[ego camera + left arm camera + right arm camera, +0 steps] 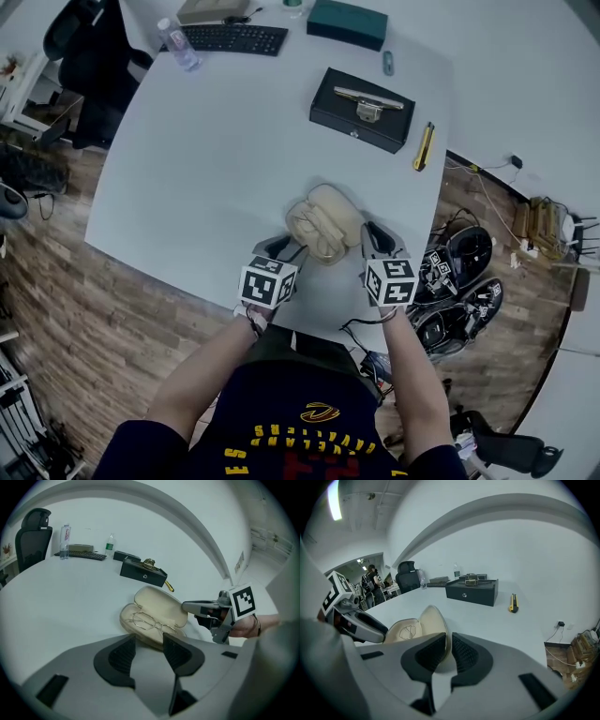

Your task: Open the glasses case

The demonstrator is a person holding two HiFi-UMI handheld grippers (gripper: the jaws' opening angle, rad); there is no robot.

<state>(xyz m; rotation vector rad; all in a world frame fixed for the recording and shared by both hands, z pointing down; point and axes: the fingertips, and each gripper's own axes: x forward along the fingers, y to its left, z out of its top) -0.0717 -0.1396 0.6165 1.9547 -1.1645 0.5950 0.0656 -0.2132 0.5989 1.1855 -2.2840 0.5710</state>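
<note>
Glasses case (323,223) open | lid (432,624) partly hidden within right claw (448,640)

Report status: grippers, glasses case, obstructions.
Left gripper open, jaws at near edge of the beige hard-shell glasses case. Right gripper shut on its raised lid. Case open, wire-frame glasses inside. Black gold-handled box farther back; nothing blocking.

- Glasses case (323,223) on the table (187,159), near the front edge, between left gripper (289,249) and right gripper (371,231).
- Glasses (151,623) inside the case's flat half, raised lid to the right.
- Behind the case, a box (362,109), with a utility knife (424,146) just to its right.
- Far back left, a keyboard (225,38), with a bottle (178,44) at its left end.
</note>
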